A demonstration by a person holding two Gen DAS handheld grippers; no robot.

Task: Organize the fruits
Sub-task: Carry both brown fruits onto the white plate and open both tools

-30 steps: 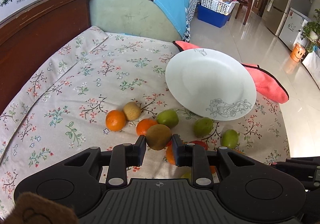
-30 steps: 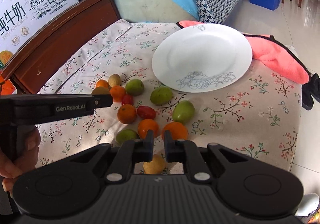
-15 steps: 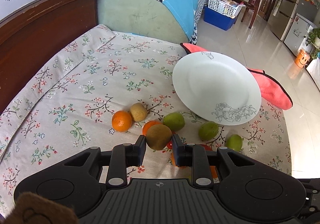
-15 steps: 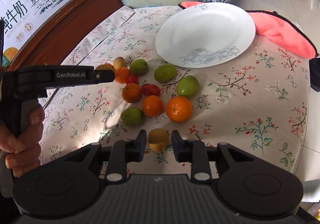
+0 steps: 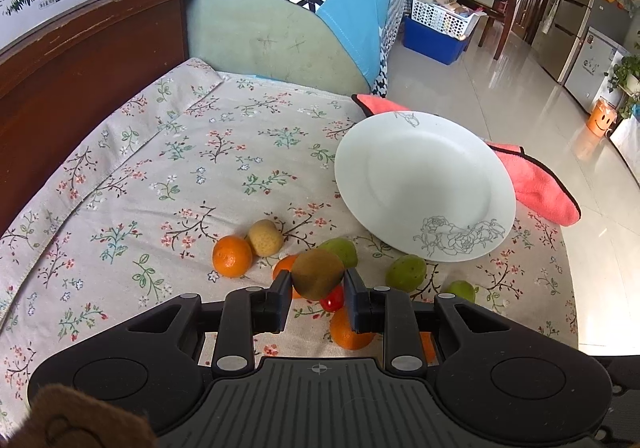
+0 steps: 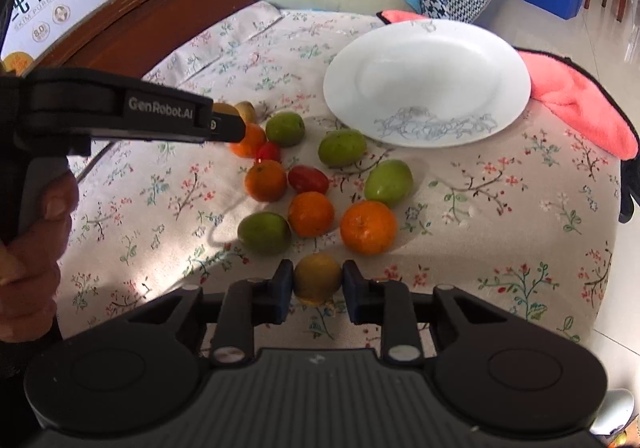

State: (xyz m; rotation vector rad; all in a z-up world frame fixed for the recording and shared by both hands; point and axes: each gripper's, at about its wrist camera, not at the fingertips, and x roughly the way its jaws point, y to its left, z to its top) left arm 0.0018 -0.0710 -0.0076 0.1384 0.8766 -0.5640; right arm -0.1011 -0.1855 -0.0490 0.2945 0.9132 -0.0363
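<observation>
Left tongs (image 5: 317, 290) grip a brown kiwi (image 5: 317, 273), raised above the fruit cluster. Right tongs (image 6: 316, 286) are closing on a yellow fruit (image 6: 317, 277) lying on the floral-clothed counter (image 6: 500, 216), pads against both sides. The white plate (image 6: 432, 60) lies beyond the cluster.

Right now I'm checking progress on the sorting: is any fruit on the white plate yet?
No, the white plate is bare, and the loose fruit lies on the flowered cloth in front of it.

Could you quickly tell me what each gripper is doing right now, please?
Left gripper: shut on a brown kiwi.
Right gripper: jaws closing around a yellowish fruit, pads touching it.
</observation>
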